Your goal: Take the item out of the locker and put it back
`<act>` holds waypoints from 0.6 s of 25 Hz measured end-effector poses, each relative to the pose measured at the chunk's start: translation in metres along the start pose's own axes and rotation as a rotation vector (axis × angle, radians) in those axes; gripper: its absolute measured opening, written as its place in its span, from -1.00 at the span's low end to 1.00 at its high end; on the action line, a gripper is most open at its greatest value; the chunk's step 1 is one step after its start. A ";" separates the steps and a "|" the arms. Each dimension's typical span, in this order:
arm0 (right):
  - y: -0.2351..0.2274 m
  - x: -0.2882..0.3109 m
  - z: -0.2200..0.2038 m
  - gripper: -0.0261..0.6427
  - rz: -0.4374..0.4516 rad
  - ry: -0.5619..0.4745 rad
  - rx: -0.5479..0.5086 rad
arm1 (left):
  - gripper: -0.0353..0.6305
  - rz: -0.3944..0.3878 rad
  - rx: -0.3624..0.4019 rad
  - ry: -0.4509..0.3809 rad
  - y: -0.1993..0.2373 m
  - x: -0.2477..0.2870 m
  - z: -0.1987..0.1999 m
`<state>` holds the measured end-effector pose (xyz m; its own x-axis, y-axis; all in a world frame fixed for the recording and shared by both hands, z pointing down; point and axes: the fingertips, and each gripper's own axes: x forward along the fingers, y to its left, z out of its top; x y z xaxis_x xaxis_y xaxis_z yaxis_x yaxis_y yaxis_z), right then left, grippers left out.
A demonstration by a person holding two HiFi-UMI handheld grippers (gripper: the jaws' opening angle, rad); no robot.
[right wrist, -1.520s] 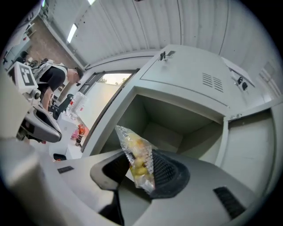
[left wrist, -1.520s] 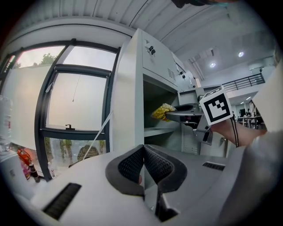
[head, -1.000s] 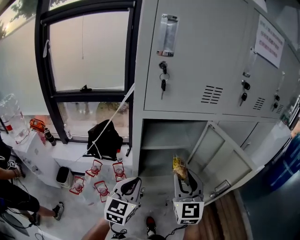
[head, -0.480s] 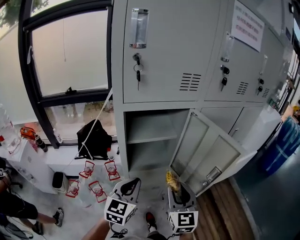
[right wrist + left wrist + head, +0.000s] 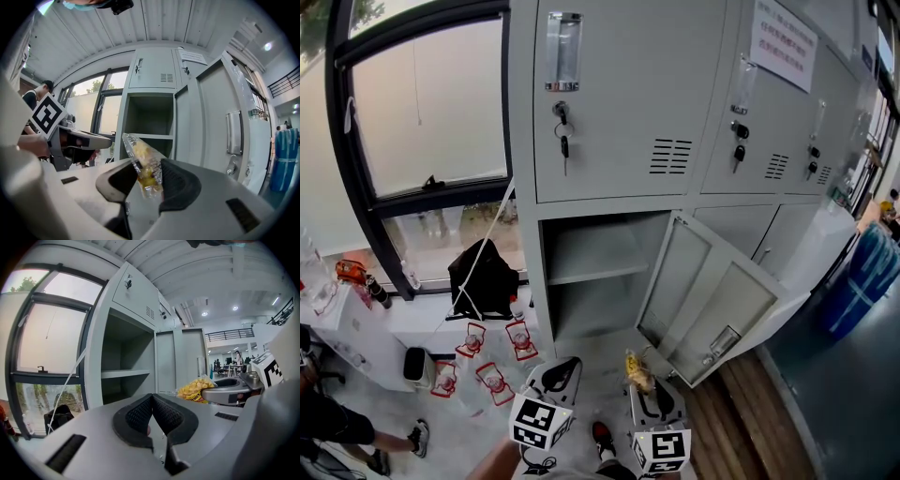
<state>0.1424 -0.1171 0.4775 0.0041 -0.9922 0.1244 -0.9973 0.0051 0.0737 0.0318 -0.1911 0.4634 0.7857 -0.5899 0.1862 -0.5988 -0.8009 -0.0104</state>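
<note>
Right claw [image 5: 146,182] grips a snack bag [image 5: 139,157] outside the open locker [image 5: 151,115]; putting it back remains. Left claw [image 5: 152,412] sits closed, empty.

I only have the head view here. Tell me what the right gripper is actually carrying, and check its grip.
Observer: In the right gripper view, the right gripper is clamped on a clear snack packet of yellow pieces.
Operator: Report where the jaws bite it.
Observer: On its lower part. The rest sticks up past the pads, leaning left.
Operator: Now check the left gripper.
Observer: The left gripper view shows the left gripper shut, jaws pressed together with nothing between them.
</note>
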 end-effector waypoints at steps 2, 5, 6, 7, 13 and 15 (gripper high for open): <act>0.001 0.001 0.000 -0.49 0.000 -0.001 0.000 | -0.83 -0.004 -0.001 0.006 0.001 0.000 -0.002; 0.002 0.002 0.001 -0.49 0.001 -0.002 0.000 | -0.83 -0.010 -0.006 0.011 0.002 0.001 -0.003; 0.003 0.002 0.001 -0.49 0.003 -0.001 0.001 | -0.83 -0.011 -0.008 0.010 0.002 0.001 -0.003; 0.005 0.003 0.001 -0.49 0.005 0.000 0.000 | -0.83 -0.011 -0.009 0.007 0.003 0.001 -0.003; 0.009 0.007 -0.001 -0.49 0.014 0.009 -0.001 | -0.83 -0.001 -0.006 0.001 0.006 0.002 -0.003; 0.009 0.010 -0.003 -0.49 0.016 0.013 -0.008 | -0.83 0.000 -0.009 0.002 0.006 0.003 -0.004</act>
<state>0.1332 -0.1262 0.4820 -0.0105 -0.9903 0.1388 -0.9966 0.0217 0.0793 0.0295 -0.1976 0.4681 0.7856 -0.5894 0.1884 -0.5999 -0.8001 -0.0017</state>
